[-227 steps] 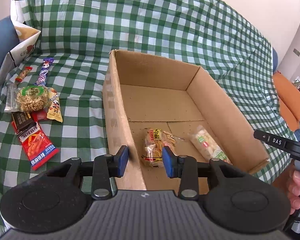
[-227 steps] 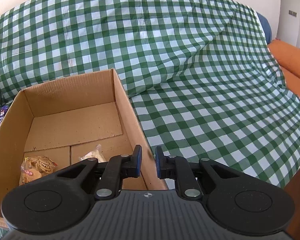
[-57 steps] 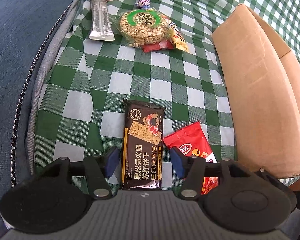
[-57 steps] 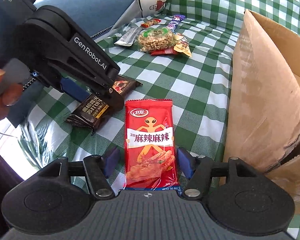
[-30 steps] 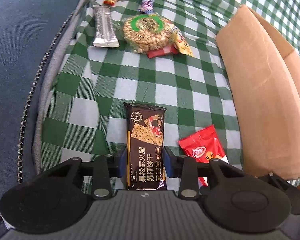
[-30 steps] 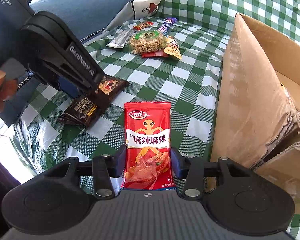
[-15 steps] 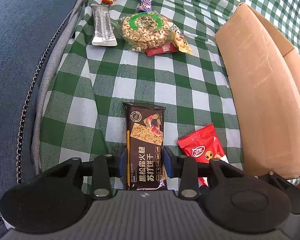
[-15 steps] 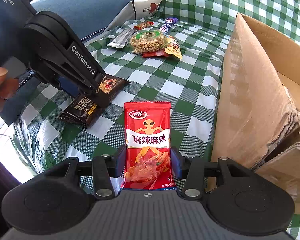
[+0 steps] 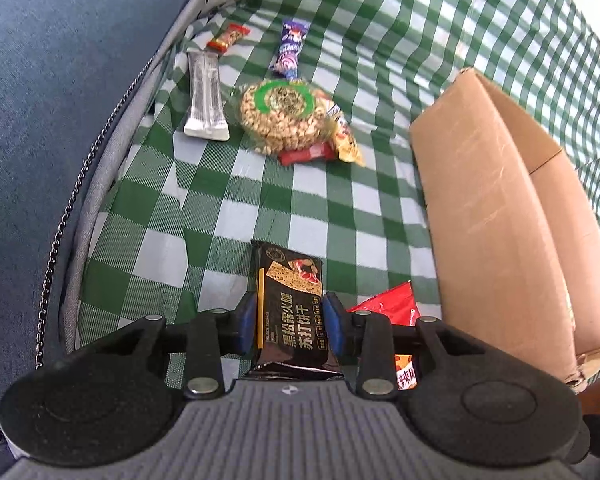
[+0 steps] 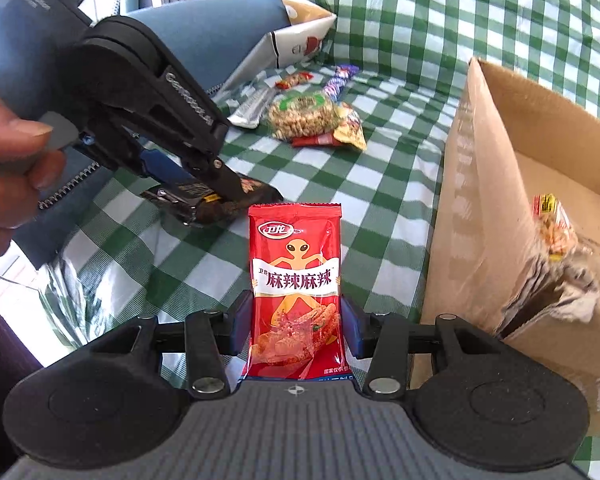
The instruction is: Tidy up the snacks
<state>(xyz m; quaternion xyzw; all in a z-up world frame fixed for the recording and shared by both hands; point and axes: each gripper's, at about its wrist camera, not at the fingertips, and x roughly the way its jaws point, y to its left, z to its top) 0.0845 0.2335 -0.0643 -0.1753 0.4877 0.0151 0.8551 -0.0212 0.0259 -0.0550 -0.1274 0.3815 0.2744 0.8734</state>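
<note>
The left gripper (image 9: 291,322) clamps the black cracker packet (image 9: 290,312) between its fingers. The right gripper (image 10: 296,330) clamps the red spicy snack packet (image 10: 296,280); the cardboard box (image 10: 492,216) stands just right of its fingers.

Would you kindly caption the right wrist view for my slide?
Right gripper clamps a red snack packet beside the cardboard box; left gripper grips a black biscuit packet.

Red packet (image 9: 396,312) largely behind the left claw's arm; box (image 10: 540,216) cut off at right edge.
</note>
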